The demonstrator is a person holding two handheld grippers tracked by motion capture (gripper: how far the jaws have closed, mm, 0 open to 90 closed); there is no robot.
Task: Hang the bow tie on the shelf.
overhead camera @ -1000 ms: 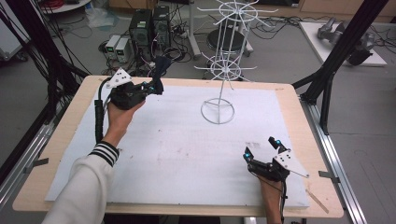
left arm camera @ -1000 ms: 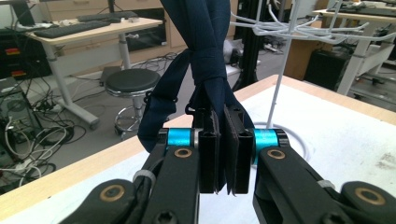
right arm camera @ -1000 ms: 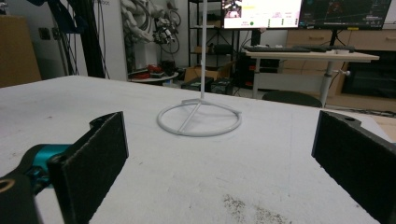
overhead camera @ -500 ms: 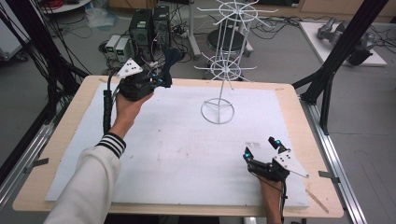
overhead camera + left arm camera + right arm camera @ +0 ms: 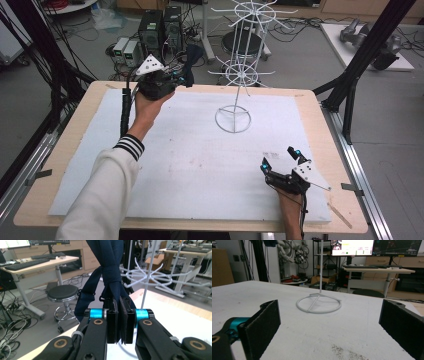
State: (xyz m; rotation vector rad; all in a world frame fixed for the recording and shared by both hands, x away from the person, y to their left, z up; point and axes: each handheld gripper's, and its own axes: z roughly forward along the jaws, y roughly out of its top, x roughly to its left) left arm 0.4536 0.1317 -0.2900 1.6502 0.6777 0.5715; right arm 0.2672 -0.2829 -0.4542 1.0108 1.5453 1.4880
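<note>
The left gripper (image 5: pixel 186 76) holds a dark blue cloth strap (image 5: pixel 110 270) tight in its jaws near the tall white wire rack (image 5: pixel 240 75). The strap could snag a wire arm. The right gripper (image 5: pixel 281 161) rests with wide jaws.

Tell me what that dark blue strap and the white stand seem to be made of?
The strap looks like matte woven fabric: it folds and hangs limp from the left gripper. The stand looks like thin metal wire coated glossy white, though plastic can't be ruled out.

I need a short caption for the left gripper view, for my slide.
Left gripper shut on a dark blue strap, raised near the white wire rack.
</note>
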